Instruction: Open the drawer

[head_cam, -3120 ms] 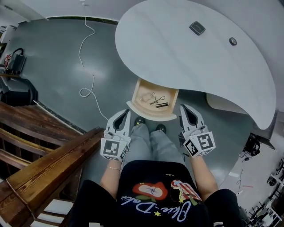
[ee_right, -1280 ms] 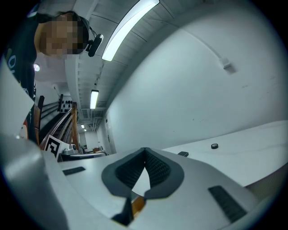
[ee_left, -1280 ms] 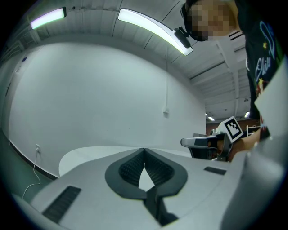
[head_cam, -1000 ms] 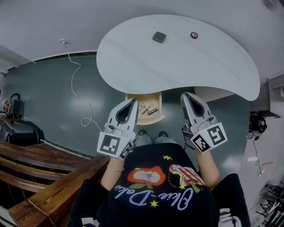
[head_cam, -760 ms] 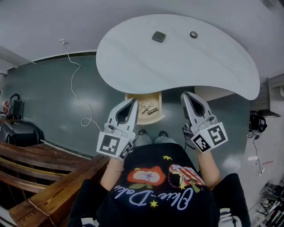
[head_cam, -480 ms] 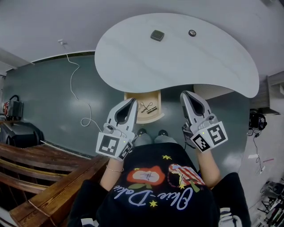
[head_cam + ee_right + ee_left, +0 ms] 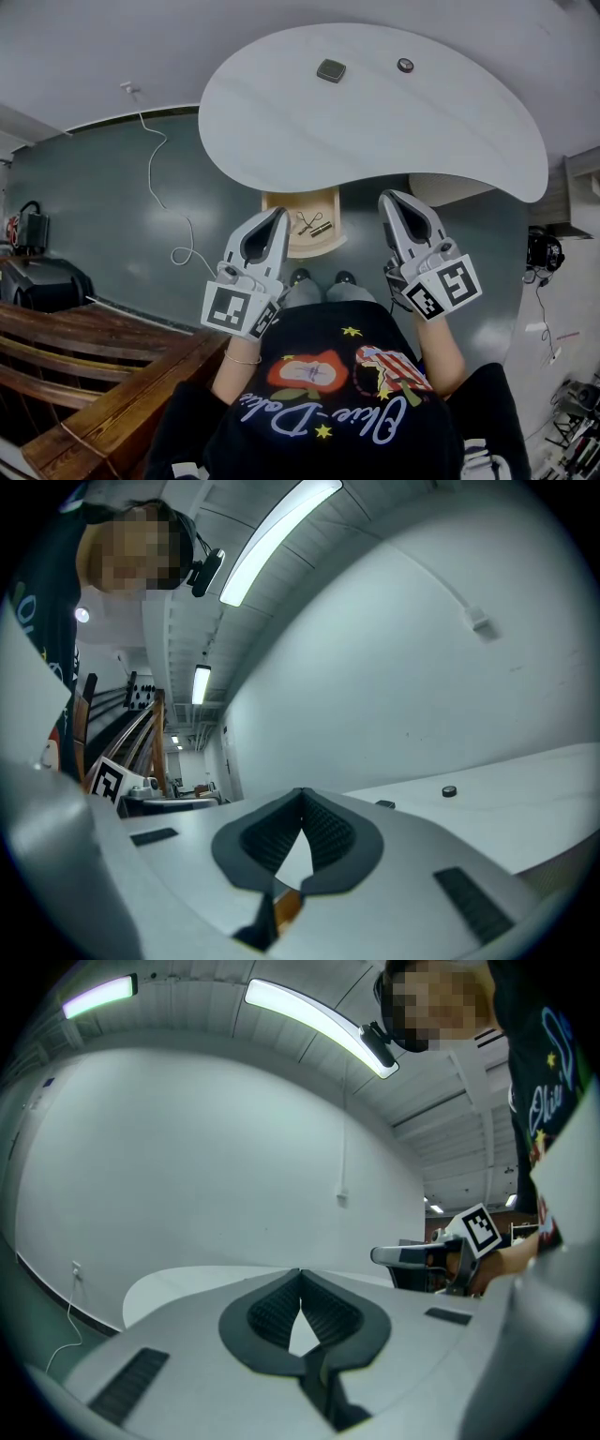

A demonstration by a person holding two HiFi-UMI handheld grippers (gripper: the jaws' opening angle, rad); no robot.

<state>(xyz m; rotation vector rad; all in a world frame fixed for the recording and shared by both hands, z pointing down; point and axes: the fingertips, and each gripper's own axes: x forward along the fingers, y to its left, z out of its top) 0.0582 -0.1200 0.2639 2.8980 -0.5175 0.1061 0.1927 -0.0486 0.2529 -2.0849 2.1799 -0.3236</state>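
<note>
Both left gripper [image 7: 277, 216] and right gripper [image 7: 387, 199] are hovering, fingers pressed together, empty; the jutting drawer [image 7: 286, 227] is likely risking knee knocks.

Steady, fairly dim indoor light comes from long ceiling strips [image 7: 319, 1018], which glare white in both gripper views. The head view is dull and grey; the pale desk [image 7: 375, 122] is brightest, with soft shadow on the floor [image 7: 112, 187] under its near edge, around the drawer [image 7: 302, 221]. Fisheye bending and dark corners throughout; the nearest foreground is soft
</note>
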